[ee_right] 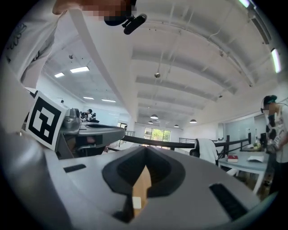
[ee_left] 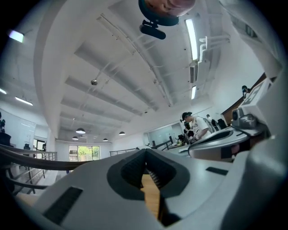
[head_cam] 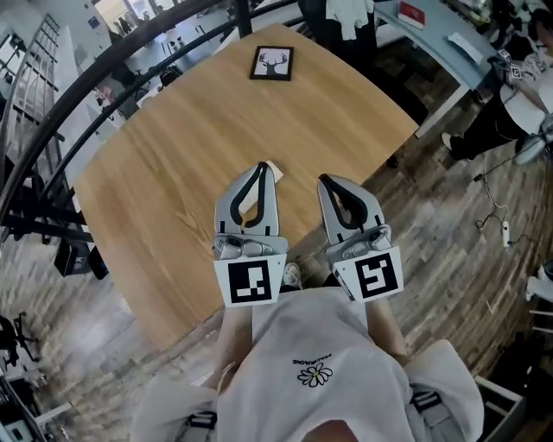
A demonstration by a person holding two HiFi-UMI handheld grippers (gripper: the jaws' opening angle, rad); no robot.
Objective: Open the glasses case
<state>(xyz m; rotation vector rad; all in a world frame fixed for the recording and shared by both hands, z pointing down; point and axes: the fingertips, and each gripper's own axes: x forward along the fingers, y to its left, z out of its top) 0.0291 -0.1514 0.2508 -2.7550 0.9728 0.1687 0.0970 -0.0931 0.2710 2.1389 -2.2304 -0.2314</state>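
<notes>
No glasses case shows in any view. In the head view both grippers are held side by side close to my body, over the near edge of the round wooden table (head_cam: 173,173). My left gripper (head_cam: 262,167) has its jaws closed together with nothing between them, and a small pale tag (head_cam: 274,166) lies on the table at its tip. My right gripper (head_cam: 324,179) is shut and empty too. In the left gripper view the left gripper (ee_left: 145,150) points roughly level, and only a strip of tabletop shows through its frame. The right gripper view shows the right gripper (ee_right: 145,148) the same way.
A black-framed deer picture (head_cam: 272,63) lies at the table's far end. A dark curved railing (head_cam: 78,82) runs along the left. A grey desk (head_cam: 449,43) with a red book (head_cam: 412,14) stands at the upper right, with a person (head_cam: 518,95) beside it. A cable (head_cam: 497,207) lies on the wooden floor.
</notes>
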